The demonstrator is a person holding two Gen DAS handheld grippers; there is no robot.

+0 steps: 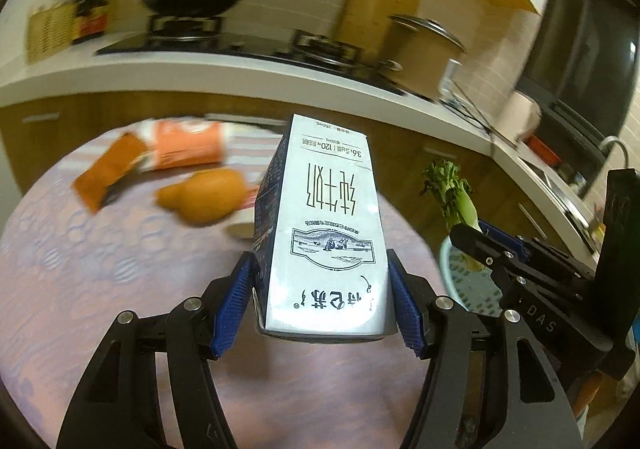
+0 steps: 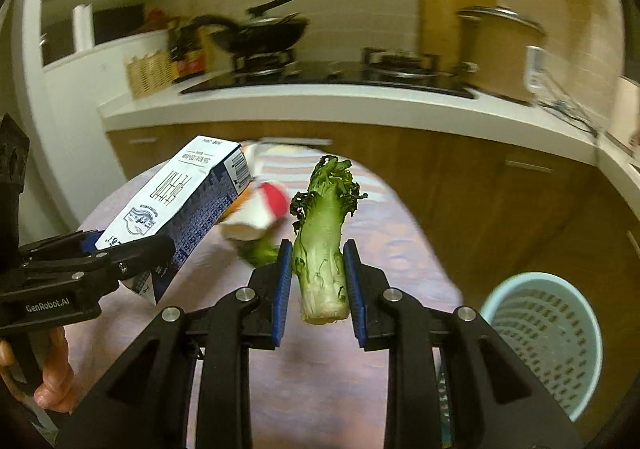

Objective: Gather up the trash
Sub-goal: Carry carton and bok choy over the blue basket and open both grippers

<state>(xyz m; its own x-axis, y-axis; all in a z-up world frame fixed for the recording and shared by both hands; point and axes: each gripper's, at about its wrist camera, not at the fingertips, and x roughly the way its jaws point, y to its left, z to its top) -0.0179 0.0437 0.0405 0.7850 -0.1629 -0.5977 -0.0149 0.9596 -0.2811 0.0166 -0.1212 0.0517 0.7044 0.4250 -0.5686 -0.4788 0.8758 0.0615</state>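
My left gripper (image 1: 320, 289) is shut on a white and blue milk carton (image 1: 324, 225) and holds it above the round table (image 1: 120, 289). The carton also shows in the right wrist view (image 2: 176, 209). My right gripper (image 2: 316, 281) is shut on a green vegetable stalk (image 2: 322, 245), held upright above the table; the stalk shows in the left wrist view (image 1: 456, 193) too. A pale blue perforated trash basket (image 2: 548, 337) stands on the floor to the right of the table.
On the table lie an orange snack packet (image 1: 160, 157), an orange fruit (image 1: 208, 197), and a red and white crumpled cup (image 2: 260, 213). Behind is a white counter (image 2: 360, 105) with a stove, a black wok and a steel pot.
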